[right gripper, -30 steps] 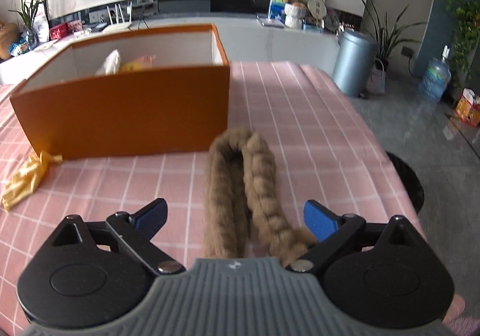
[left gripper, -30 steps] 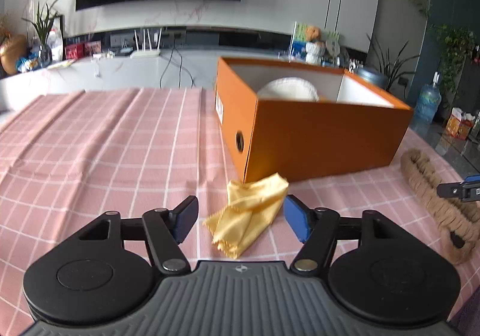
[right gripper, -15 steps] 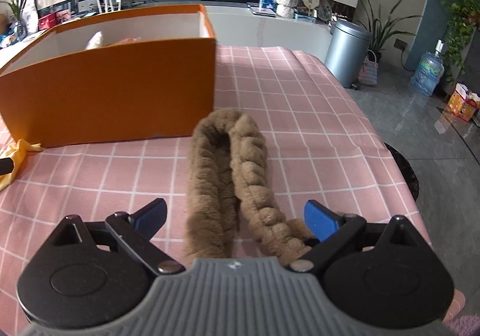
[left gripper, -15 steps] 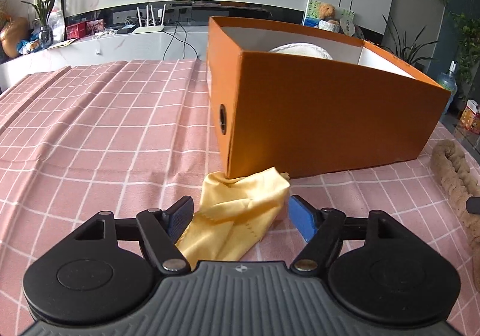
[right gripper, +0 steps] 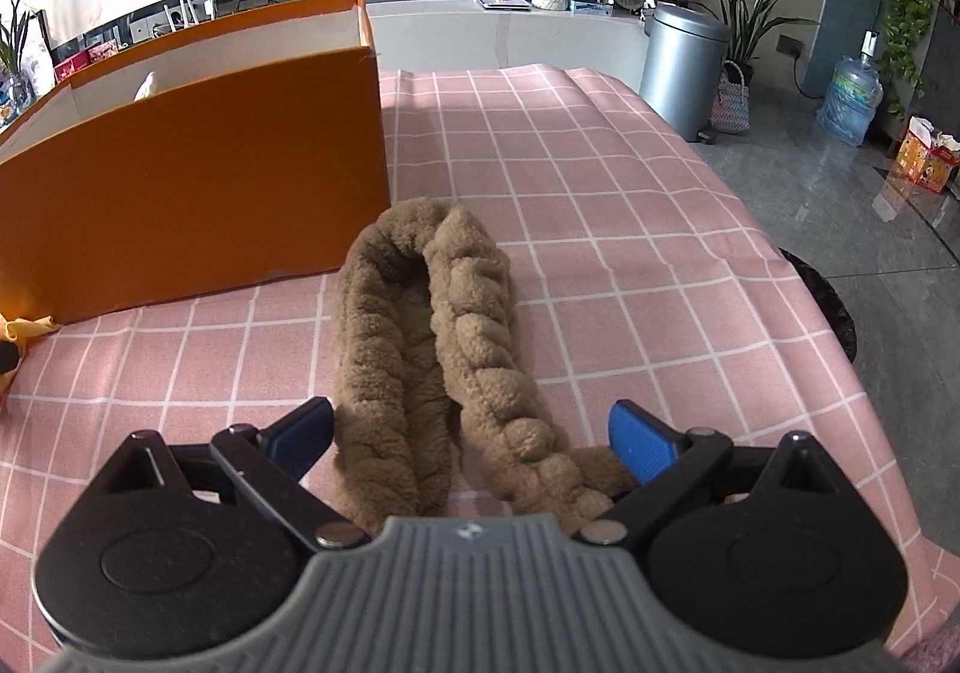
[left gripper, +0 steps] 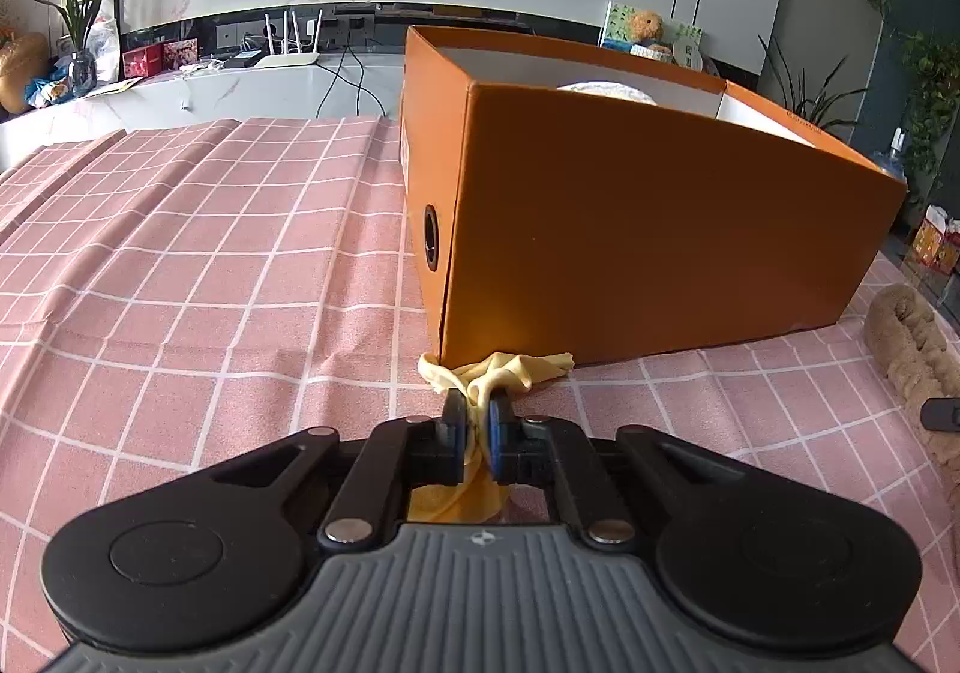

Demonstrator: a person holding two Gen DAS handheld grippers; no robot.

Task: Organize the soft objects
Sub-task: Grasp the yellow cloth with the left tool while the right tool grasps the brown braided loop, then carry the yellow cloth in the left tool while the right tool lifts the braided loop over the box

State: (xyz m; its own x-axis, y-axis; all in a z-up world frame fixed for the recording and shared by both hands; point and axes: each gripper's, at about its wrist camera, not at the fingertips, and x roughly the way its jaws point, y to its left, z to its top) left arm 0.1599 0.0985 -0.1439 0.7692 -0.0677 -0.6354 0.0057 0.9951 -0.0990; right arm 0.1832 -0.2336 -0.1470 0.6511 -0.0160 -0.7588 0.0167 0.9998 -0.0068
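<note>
One table under a pink checked tablecloth [left gripper: 198, 265] carries three things that matter: one open orange cardboard box [left gripper: 660, 229], one crumpled yellow cloth [left gripper: 504, 367], and one long brown plush braid [right gripper: 444, 325] folded double.

The left gripper [left gripper: 477, 424] has just been closing, and its two blue pads now pinch a fold of the yellow cloth. The cloth lies against the box's near bottom corner; part of it bunches ahead of the jaws and part trails back beneath them, where the gripper body hides it.

The right gripper [right gripper: 471, 433] stands wide apart, one blue finger on either side of the brown plush braid. The left finger is just beside the braid's left strand; the right finger [right gripper: 639, 448] has the braid's loose end right against it, though I cannot tell whether it presses. The braid's bend points toward the box's right end, near it but apart; its near ends vanish under the gripper.

Inside the box, only the top of one pale rounded thing [left gripper: 606, 90] shows over the wall; I cannot make out what it is. In the left wrist view the braid is cut off at the right edge.
</note>
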